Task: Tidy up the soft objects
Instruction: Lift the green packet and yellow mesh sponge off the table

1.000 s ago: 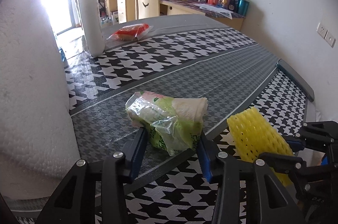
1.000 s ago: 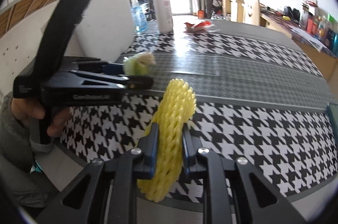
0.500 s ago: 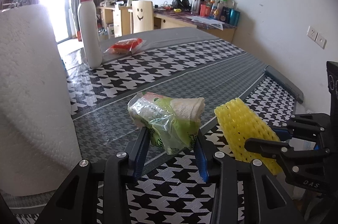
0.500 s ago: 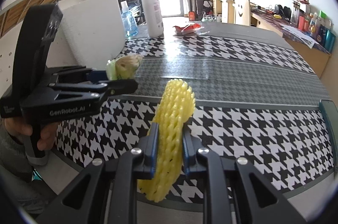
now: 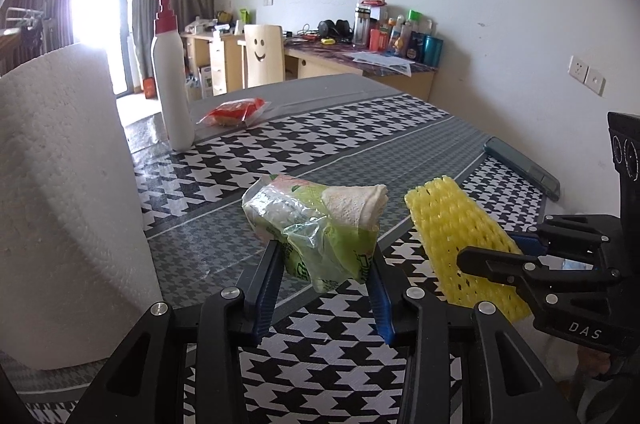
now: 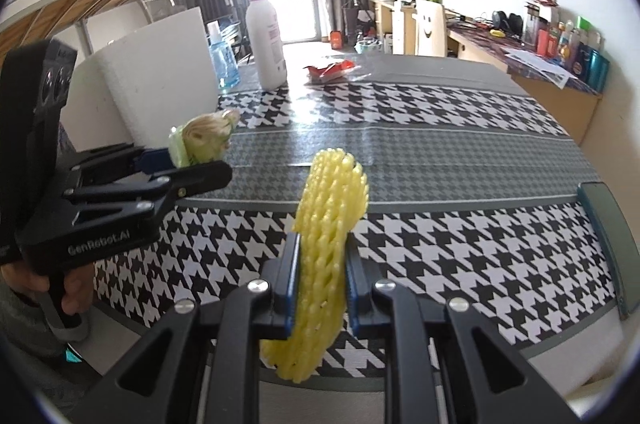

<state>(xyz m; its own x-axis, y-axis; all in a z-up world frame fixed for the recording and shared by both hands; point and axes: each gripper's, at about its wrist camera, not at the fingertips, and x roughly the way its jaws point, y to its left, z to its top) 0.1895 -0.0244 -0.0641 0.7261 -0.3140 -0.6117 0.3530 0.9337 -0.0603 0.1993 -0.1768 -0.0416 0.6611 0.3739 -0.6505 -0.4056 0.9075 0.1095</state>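
Left gripper [image 5: 325, 274]: black jointed arms, blue ribbed pads, jaws clamped on a crumpled green-and-clear plastic packet of white tissue [image 5: 316, 220]. Film glossy and wrinkled; tissue end soft, rolled, dimpled. Packet is held above the table, its free end pointing away from the camera.

Right gripper [image 6: 322, 282]: same build, jaws pinched narrowly on a yellow foam mesh fruit sleeve [image 6: 326, 232]. Sleeve is flattened, with an open-cell net texture and scalloped edge, standing on edge between the pads, clear of the table.

Table covering [image 5: 320, 144]: smooth sheet, black-and-white houndstooth bands with a finer grey band between.

Large white paper towel roll [image 5: 60, 204]: embossed, cylindrical, left edge.

White plastic pump bottle with red dispenser [image 5: 170, 80]: tall, upright, far end.

Red-and-clear crinkled snack wrapper [image 5: 236, 112]: lying flat just beside the bottle.
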